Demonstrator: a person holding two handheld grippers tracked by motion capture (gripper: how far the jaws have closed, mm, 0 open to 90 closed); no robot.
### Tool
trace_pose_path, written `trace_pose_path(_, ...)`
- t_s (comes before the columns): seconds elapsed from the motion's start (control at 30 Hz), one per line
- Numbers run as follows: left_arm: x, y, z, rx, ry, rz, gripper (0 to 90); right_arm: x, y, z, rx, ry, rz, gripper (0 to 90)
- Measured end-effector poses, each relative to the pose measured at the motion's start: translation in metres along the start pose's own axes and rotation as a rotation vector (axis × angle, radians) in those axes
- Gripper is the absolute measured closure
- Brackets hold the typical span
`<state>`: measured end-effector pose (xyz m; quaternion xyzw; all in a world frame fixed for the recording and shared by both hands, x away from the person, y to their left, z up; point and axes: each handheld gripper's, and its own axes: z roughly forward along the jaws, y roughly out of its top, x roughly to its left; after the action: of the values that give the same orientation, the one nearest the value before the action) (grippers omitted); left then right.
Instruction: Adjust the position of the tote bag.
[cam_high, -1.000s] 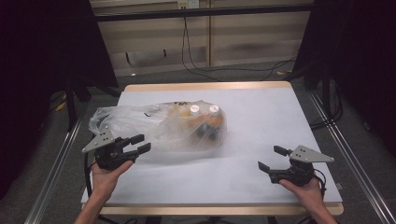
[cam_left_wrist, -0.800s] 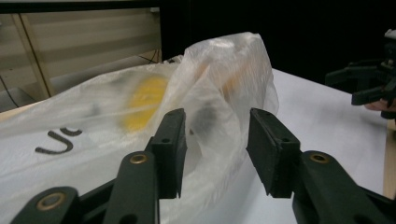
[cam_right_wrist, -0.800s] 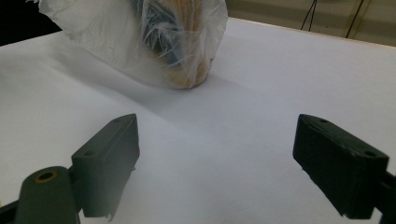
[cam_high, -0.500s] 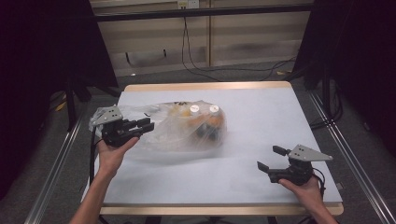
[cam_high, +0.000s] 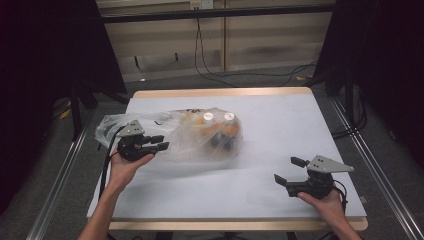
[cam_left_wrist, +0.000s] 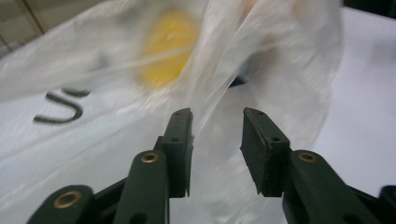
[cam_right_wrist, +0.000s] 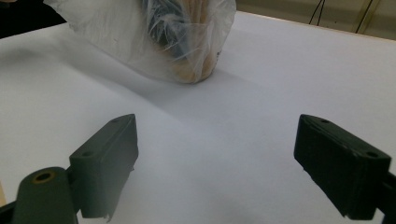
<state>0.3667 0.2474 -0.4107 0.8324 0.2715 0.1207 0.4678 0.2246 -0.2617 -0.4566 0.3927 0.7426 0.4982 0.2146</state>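
A clear plastic bag (cam_high: 200, 132) lies on its side on the white table (cam_high: 280, 120), holding orange items and two white-capped containers (cam_high: 207, 116). My left gripper (cam_high: 160, 142) is at the bag's crumpled left part, pointing right. In the left gripper view its jaws (cam_left_wrist: 217, 135) stand a little apart and have just been opening. A fold of the bag film (cam_left_wrist: 140, 93) runs up between them, and the pads do not press on it. A blurred yellow item (cam_left_wrist: 168, 46) shows through the film. My right gripper (cam_high: 289, 170) rests open at the front right, with nothing between its fingers (cam_right_wrist: 215, 154).
The bag (cam_right_wrist: 177, 42) lies well ahead of the right gripper across bare tabletop. Metal rails (cam_high: 55, 200) run along both sides of the table. Cables (cam_high: 220, 70) lie on the floor beyond the far edge, with dark curtains left and right.
My left gripper has moved away from the front edge and in against the bag's left part, with its jaws narrower than a second ago. The right hand has stayed put.
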Motion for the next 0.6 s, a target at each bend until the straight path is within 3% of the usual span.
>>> trace_pose_path(0.13,0.006,-0.007,-0.003,0.001,0.018,-0.036,54.2,0.000,0.000,0.001,0.004,0.003,-0.004,13.2)
trace_pose_path(0.17,0.008,-0.009,-0.003,0.001,0.030,-0.041,47.7,0.000,0.000,0.001,0.004,0.001,-0.005,13.2)
trace_pose_path(0.27,0.009,-0.011,-0.002,0.004,0.025,-0.049,47.9,0.001,0.000,0.001,0.007,-0.002,-0.007,13.2)
trace_pose_path(0.4,0.008,-0.016,0.006,0.045,0.003,-0.053,47.6,0.001,0.000,0.002,0.016,0.007,-0.008,13.2)
trace_pose_path(0.6,0.010,-0.019,0.011,0.050,-0.016,-0.075,47.1,0.001,-0.001,0.002,0.023,0.011,-0.014,13.2)
